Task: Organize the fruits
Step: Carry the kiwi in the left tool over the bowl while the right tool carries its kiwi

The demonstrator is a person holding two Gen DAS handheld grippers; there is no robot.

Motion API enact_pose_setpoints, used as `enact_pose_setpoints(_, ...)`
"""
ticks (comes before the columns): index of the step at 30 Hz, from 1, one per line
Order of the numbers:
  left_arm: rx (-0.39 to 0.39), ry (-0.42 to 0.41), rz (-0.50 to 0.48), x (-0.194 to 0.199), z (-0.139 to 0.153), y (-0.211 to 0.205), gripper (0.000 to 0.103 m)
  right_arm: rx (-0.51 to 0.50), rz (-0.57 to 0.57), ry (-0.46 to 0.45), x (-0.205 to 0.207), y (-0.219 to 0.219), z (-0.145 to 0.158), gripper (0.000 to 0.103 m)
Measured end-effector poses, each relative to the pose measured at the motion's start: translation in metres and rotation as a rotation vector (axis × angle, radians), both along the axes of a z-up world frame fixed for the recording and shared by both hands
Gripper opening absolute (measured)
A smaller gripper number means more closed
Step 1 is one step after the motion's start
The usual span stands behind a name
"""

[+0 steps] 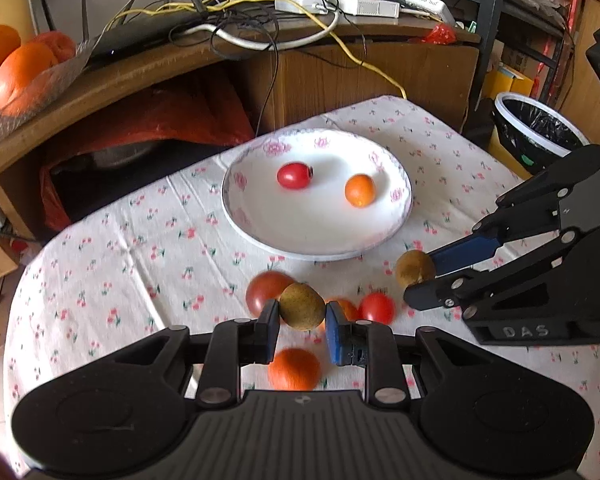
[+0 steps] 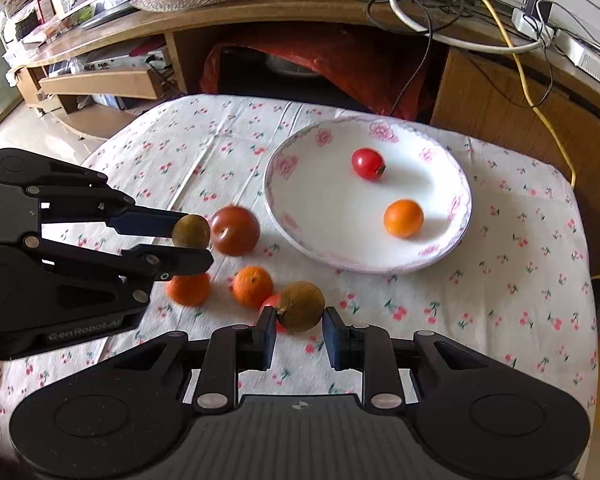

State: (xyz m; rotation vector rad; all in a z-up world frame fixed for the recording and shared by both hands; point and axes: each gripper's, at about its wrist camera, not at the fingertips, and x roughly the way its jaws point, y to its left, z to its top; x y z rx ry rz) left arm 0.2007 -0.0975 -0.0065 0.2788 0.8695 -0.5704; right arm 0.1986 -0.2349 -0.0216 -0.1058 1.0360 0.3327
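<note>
My left gripper (image 1: 302,314) is shut on a brown-green fruit (image 1: 302,305), held just above the flowered tablecloth. Beside it, my right gripper (image 1: 420,277) is shut on a second brown fruit (image 1: 414,267). The right wrist view shows that gripper (image 2: 300,322) clamping its brown fruit (image 2: 301,305), and the left gripper (image 2: 198,240) with its own fruit (image 2: 191,231). A white flowered plate (image 1: 316,254) (image 2: 364,268) holds a red tomato (image 1: 294,175) and a small orange (image 1: 360,190). Loose on the cloth lie a large tomato (image 2: 235,231), two oranges (image 2: 188,290) (image 2: 252,286) and a small red tomato (image 1: 377,307).
A wooden desk (image 1: 140,68) behind the table carries cables, a router and a tray of large oranges (image 1: 16,68). A lined bin (image 1: 536,132) stands off the table's far right corner. Red cloth (image 2: 340,64) fills the space under the desk.
</note>
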Motion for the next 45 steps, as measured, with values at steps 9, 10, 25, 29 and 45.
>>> enact_pose_setpoints(9,-0.004,-0.019,0.006,0.023,0.004,-0.017,0.033,0.0,-0.033,-0.026,0.021,-0.012,0.005,0.02)
enact_pose_setpoints(10,-0.003,-0.02,0.006,0.026,0.003,-0.019,0.033,-0.001,-0.039,-0.027,0.024,-0.014,0.005,0.02)
enact_pose_setpoints(25,0.032,0.006,0.024,0.054,-0.02,-0.037,0.034,-0.031,-0.088,-0.027,0.054,-0.03,-0.014,0.021)
enact_pose_setpoints(29,0.034,0.009,0.031,0.059,-0.023,-0.036,0.033,-0.037,-0.082,-0.028,0.059,-0.028,-0.019,0.02)
enact_pose_setpoints(45,0.039,-0.006,0.015,0.064,-0.027,-0.044,0.033,-0.056,-0.066,-0.02,0.07,-0.026,-0.032,0.021)
